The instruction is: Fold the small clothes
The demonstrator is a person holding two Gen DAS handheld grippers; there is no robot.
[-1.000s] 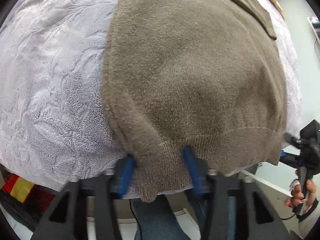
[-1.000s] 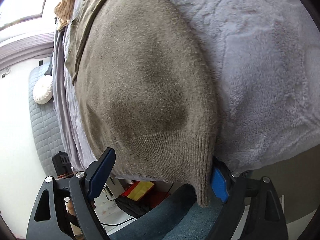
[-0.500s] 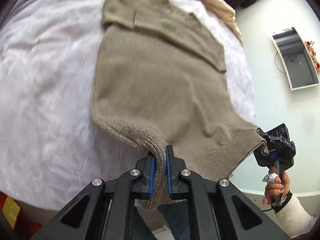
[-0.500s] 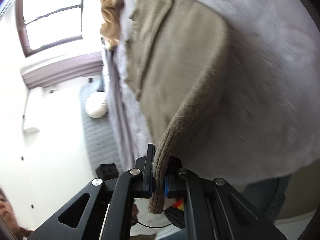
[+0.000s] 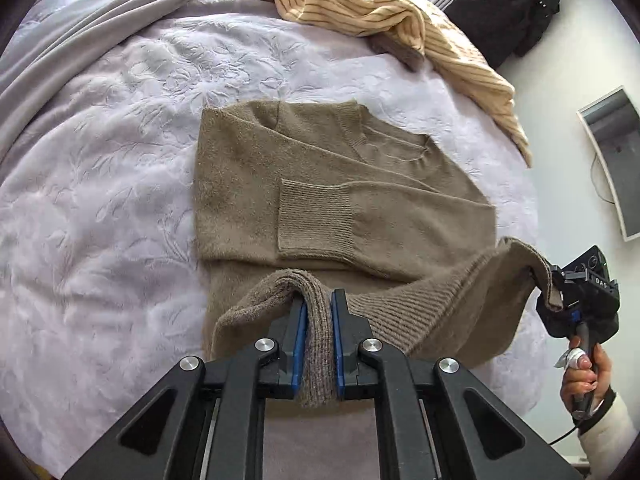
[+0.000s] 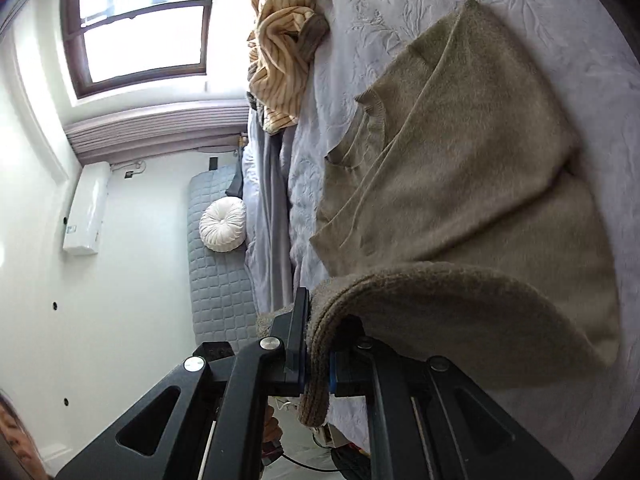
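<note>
A taupe knit sweater lies flat on the bed, sleeves folded across its chest; it also shows in the right wrist view. My left gripper is shut on the ribbed bottom hem at one corner and holds it lifted above the sweater's body. My right gripper is shut on the other hem corner, also lifted; it shows at the right in the left wrist view. The hem hangs in a band between the two grippers.
A pale lilac embossed blanket covers the bed. A crumpled tan striped garment lies at the far end, with a dark garment beyond. A white round cushion and a window are off the bed's side.
Both grippers closed on the bottom hem corners and lifted them up and forward over the sweater. The whole sweater is now in view below.
</note>
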